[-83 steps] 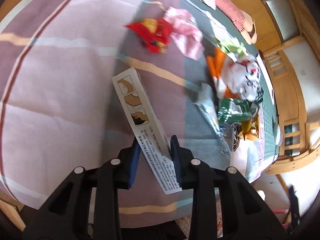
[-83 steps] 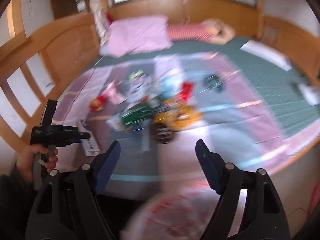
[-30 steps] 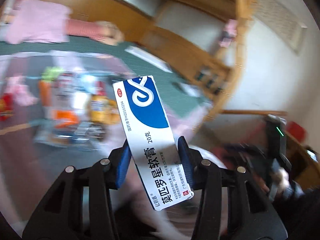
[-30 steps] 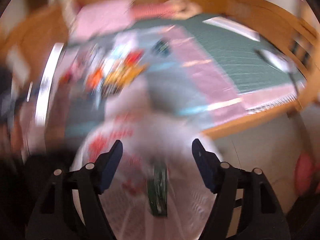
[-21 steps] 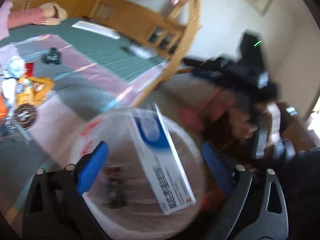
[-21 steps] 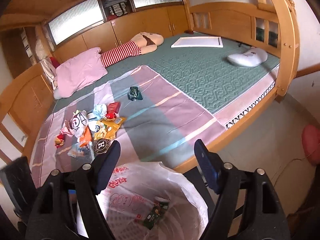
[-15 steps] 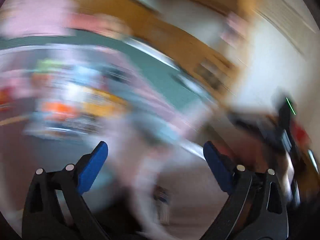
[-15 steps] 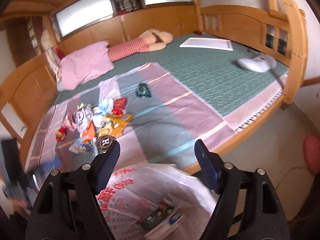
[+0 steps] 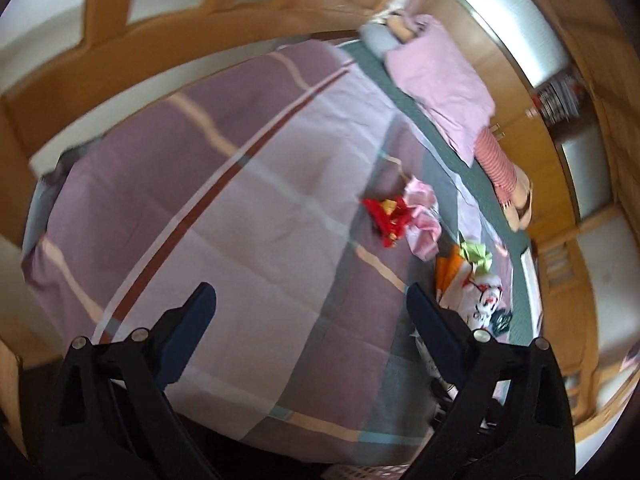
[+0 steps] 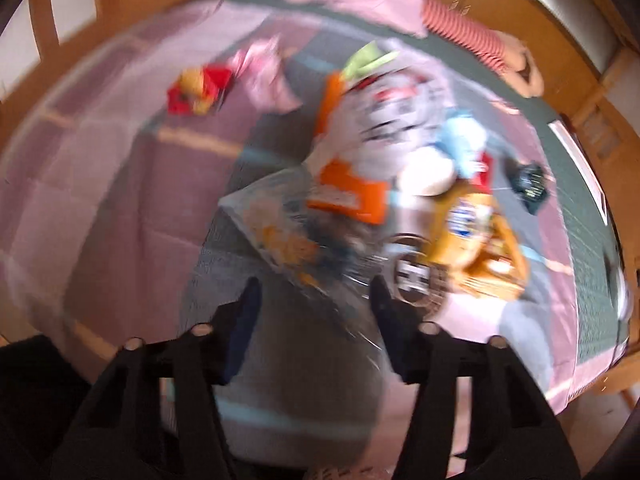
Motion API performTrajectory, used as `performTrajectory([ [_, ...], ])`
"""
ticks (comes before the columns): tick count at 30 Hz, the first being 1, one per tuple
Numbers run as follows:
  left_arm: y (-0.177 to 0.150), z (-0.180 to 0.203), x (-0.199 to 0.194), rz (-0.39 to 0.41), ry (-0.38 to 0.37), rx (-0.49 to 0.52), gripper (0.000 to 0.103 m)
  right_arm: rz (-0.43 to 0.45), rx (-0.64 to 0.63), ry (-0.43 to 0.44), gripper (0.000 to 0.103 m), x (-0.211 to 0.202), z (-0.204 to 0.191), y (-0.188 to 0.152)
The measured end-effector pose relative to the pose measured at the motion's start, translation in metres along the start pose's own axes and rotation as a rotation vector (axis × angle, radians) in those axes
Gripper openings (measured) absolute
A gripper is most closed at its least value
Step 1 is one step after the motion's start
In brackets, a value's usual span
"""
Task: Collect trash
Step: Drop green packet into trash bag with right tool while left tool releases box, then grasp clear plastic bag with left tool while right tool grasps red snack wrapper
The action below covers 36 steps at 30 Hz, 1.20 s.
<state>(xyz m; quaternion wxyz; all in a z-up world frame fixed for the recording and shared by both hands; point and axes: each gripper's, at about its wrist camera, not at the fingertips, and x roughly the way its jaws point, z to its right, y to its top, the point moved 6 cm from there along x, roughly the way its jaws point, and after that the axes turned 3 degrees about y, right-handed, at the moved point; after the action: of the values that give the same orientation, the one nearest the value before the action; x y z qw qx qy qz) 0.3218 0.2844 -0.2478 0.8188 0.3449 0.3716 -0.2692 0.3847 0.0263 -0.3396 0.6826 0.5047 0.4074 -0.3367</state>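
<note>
Trash lies in a heap on the striped purple blanket [image 9: 240, 208]. My left gripper [image 9: 310, 300] hangs wide open and empty over bare blanket; a red wrapper [image 9: 386, 216] and a pink wrapper [image 9: 422, 216] lie ahead to its right. The right wrist view is blurred. My right gripper [image 10: 315, 286] points down at the heap with its jaws closing. A clear plastic bag [image 10: 288, 232] with orange bits reaches in between the fingers; I cannot see the pads pressing on it. Behind it lie an orange packet [image 10: 348, 192], a white printed bag [image 10: 392, 120] and a yellow snack bag [image 10: 468, 220].
A dark round disc [image 10: 412, 276] lies just right of the right fingers. A dark green wrapper [image 10: 528, 180] lies apart on the right. A pink pillow [image 9: 440, 80] and a striped plush [image 9: 496, 160] rest by the wooden headboard. A basket rim [image 9: 360, 472] shows at the bottom edge.
The left gripper opened, dropped the ointment box into the white trash bag and swung back over the bed. The right gripper swept from above the bag down to the heap, its jaws narrowing.
</note>
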Motion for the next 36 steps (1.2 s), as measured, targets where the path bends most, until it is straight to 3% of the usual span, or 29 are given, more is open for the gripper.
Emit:
performTrajectory([
  [2,0.001,-0.007,0.002,-0.001,-0.001,-0.033,0.096,-0.025,0.019,0.006,0.014,0.013,-0.002,0.003],
  [4,0.002,-0.016,-0.003,0.008,-0.002,-0.053,0.096,-0.017,0.084,0.043,0.003,0.01,-0.003,0.007],
  [7,0.008,-0.024,-0.012,0.024,0.004,-0.071,0.096,0.005,0.147,0.194,0.002,-0.01,-0.022,0.013],
  [10,0.013,-0.031,-0.021,0.043,0.016,-0.093,0.096,-0.01,0.186,0.436,0.003,-0.03,-0.056,0.025],
  [11,0.013,-0.032,-0.024,0.045,0.02,-0.1,0.096,-0.015,0.214,0.546,0.007,-0.036,-0.065,0.029],
  [13,0.014,-0.037,-0.024,0.042,0.03,-0.112,0.096,-0.007,0.291,0.648,0.038,-0.045,-0.073,0.033],
  [14,0.014,-0.039,-0.022,0.038,0.036,-0.116,0.096,0.054,0.367,0.652,0.061,-0.052,-0.065,0.033],
  [16,0.013,-0.041,-0.02,0.03,0.045,-0.116,0.096,0.151,0.433,0.594,0.063,-0.059,-0.05,0.029],
  [17,0.013,-0.042,-0.02,0.027,0.051,-0.113,0.096,0.154,0.481,0.559,0.063,-0.056,-0.04,0.023],
  [21,0.006,-0.036,-0.013,0.0,0.066,-0.079,0.098,0.153,0.885,0.567,0.063,-0.033,0.025,-0.017],
  [24,-0.006,-0.019,0.003,-0.066,0.077,0.006,0.099,0.13,1.059,0.495,0.065,-0.024,0.058,-0.044],
  [28,-0.036,0.001,0.039,-0.174,0.104,0.111,0.099,0.22,1.073,0.427,0.069,-0.042,0.072,-0.052],
  [32,-0.063,0.006,0.076,-0.284,0.114,0.134,0.099,0.296,1.003,0.402,0.074,-0.056,0.065,-0.038],
  [34,-0.068,0.01,0.08,-0.252,0.145,0.171,0.097,0.302,0.998,0.397,0.074,-0.051,0.059,-0.034],
  [35,-0.069,0.016,0.079,-0.224,0.15,0.227,0.092,0.3,1.003,0.397,0.074,-0.05,0.062,-0.036],
  [36,-0.071,0.021,0.078,-0.213,0.143,0.266,0.073,0.298,1.008,0.396,0.074,-0.048,0.055,-0.032],
])
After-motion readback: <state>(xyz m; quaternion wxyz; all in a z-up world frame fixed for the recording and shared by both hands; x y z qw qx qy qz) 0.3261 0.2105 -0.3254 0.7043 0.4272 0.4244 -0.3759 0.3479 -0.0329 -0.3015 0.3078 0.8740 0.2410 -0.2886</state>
